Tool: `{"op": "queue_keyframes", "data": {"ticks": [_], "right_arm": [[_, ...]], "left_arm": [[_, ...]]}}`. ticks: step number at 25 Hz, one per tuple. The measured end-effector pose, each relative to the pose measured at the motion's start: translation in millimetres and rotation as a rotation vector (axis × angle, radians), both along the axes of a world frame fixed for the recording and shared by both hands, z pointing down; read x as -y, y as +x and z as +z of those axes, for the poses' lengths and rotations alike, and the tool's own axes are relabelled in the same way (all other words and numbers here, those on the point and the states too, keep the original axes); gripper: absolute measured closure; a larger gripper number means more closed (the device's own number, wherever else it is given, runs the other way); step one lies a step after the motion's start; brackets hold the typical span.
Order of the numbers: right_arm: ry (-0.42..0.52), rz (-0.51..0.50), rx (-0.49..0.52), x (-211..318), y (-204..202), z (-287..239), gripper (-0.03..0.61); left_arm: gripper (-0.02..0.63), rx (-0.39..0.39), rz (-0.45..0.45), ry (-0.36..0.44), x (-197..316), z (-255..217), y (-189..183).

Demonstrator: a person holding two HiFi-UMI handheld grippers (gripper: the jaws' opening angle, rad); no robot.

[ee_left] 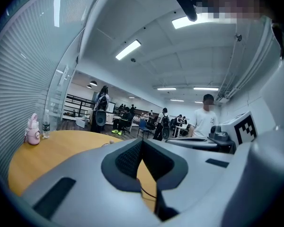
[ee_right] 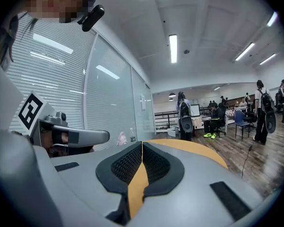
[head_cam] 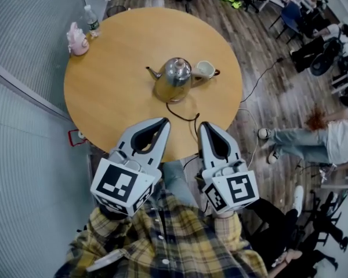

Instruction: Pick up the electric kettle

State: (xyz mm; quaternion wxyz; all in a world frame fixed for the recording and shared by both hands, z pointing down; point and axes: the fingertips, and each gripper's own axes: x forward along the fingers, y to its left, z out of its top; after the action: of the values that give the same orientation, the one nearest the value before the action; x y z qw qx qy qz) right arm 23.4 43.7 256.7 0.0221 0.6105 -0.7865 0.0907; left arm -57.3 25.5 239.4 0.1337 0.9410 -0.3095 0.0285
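Observation:
The electric kettle point(head_cam: 174, 79), shiny metal with its spout to the left, stands near the middle of the round wooden table point(head_cam: 116, 91). A black cord point(head_cam: 182, 116) trails from it toward the near edge. My left gripper point(head_cam: 163, 122) and right gripper point(head_cam: 203, 125) hover side by side over that near edge, short of the kettle, both shut with nothing held. In the left gripper view the jaws point(ee_left: 142, 142) meet and hide the kettle. The right gripper view shows its jaws point(ee_right: 142, 143) pressed together too.
A cream cup point(head_cam: 204, 69) sits against the kettle's right side. A pink bottle point(head_cam: 77, 40) and a water bottle point(head_cam: 91, 21) stand at the table's far left edge. A glass wall with blinds point(head_cam: 23, 51) runs on the left. People and chairs point(head_cam: 325, 45) fill the right.

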Motion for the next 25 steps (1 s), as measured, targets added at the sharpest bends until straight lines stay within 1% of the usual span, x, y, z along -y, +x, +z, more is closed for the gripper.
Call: {"op": "queue_keyframes", "data": {"ticks": [6, 11, 19, 25], "right_arm": [[0.005, -0.001, 0.002, 26.7, 20.8, 2.8, 0.546], [0.011, -0.029, 0.0, 58.6, 42.0, -0.9, 0.546], [0.005, -0.124, -0.014, 112.3, 75.1, -4.8, 0.546], [0.005, -0.205, -0.019, 137.5, 90.3, -6.2, 0.546]], "left_arm": [[0.611, -0.001, -0.016, 0.016, 28.1, 0.3, 15.7], [0.611, -0.002, -0.052, 0.024, 59.5, -3.7, 33.8], [0.611, -0.001, -0.132, 0.026, 108.3, -9.0, 70.7], [0.611, 0.013, -0.202, 0.021, 125.9, -8.3, 86.5]]}}
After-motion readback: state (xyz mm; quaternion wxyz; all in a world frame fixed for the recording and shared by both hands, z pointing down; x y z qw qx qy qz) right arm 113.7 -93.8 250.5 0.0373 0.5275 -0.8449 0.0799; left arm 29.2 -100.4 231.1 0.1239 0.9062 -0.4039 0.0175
